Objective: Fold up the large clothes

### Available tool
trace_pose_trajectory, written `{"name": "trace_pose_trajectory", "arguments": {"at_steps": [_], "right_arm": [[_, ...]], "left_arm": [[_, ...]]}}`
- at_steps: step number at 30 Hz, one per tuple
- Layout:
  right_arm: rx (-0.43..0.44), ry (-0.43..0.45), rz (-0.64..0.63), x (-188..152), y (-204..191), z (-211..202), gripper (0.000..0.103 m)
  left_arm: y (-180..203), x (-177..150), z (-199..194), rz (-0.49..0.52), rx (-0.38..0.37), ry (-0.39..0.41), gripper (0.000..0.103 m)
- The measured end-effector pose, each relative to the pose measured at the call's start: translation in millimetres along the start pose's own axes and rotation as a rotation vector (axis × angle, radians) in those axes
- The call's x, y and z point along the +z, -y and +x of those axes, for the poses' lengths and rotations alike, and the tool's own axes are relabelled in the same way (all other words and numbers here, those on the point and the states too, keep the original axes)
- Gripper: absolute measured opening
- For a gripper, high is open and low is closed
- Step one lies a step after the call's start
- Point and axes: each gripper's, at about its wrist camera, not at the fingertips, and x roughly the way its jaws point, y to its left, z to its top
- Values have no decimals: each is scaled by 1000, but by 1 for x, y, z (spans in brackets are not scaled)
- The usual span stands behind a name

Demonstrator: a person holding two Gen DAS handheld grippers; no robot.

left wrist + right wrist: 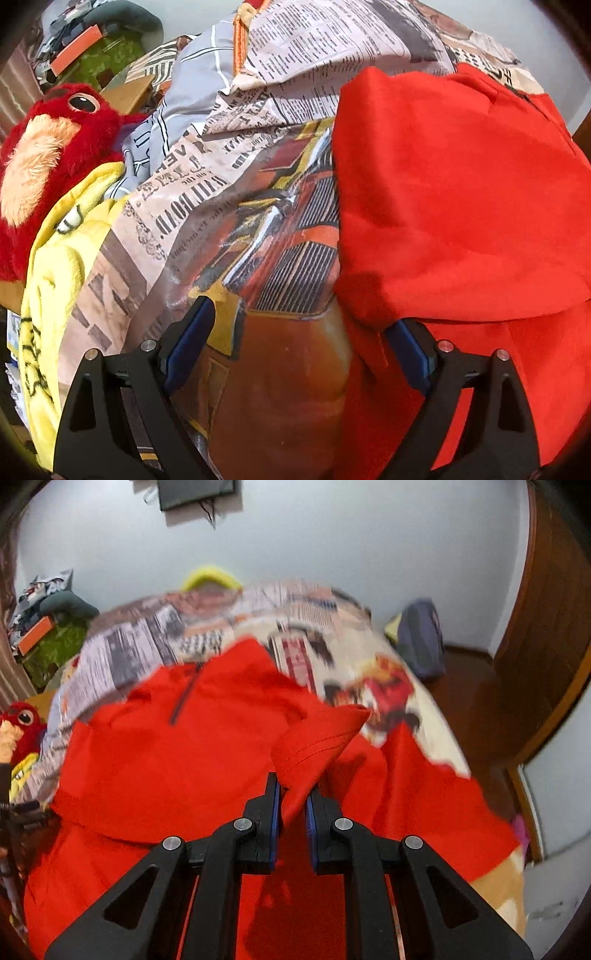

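A large red garment (166,746) with a short dark zipper at its neck lies spread on a bed with a newspaper-print cover (140,646). My right gripper (293,794) is shut on a hemmed edge of the red garment (317,734) and holds it lifted above the rest. In the left wrist view the red garment (454,192) fills the right side, a fold of it draped over the right finger. My left gripper (299,317) is open and holds nothing, low over the bed cover (207,177) at the garment's left edge.
A red plush toy (40,162) and a yellow plush blanket (62,266) lie at the bed's left side. A cluttered green table (48,642) stands far left. A blue bag (421,638) sits on the wooden floor at the right, near a wooden door (546,627).
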Motion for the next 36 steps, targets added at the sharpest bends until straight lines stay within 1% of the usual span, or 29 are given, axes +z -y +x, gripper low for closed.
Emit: {"name": "trace_pose_trajectory", "arguments": {"at_steps": [3,6,8,10,11,12,13,16,19,21,23,24,26,28,30,33,36], "right_arm": [[32,-67,48,-15,18,10,11],[53,-107,71,-28,28,13,12],[55,-130,83,-35,33,13,18],[24,-162,85,-41,37,10,31],[4,-171,84,-42,40,7,34],[-6,-169,85,-44,43,2,40],[-7,-161,89,-45,46,-2,44],[-1,-127,119,-45,57,-24,50],[7,-83,146,-39,69,-49,56],[20,-43,155,-34,78,-68,56],[18,-5,157,-28,84,-84,56],[16,16,156,-25,88,-93,56],[11,47,158,-21,93,-106,59],[8,75,168,-17,101,-117,67],[2,96,193,-15,109,-126,72],[-1,118,226,-15,123,-133,73],[-31,129,250,-19,137,-129,73]], "left_arm": [[2,-3,1,1,4,-8,91],[2,-3,1,1,3,-22,91],[5,-2,0,23,17,-37,91],[9,-2,-6,60,40,-40,91],[13,-4,-11,72,49,-38,91],[16,-5,-18,93,61,-33,91],[18,-6,-25,105,64,-27,91],[21,-7,-49,121,47,-4,91],[29,-5,-84,132,32,45,91],[37,-2,-111,135,16,91,91],[41,1,-130,138,-5,126,91],[47,4,-146,139,-20,156,91],[50,11,-163,137,-45,194,91],[63,18,-185,139,-83,237,91],[75,24,-199,148,-115,266,91],[94,32,-220,167,-171,299,91],[117,41,-233,190,-211,327,91]]}}
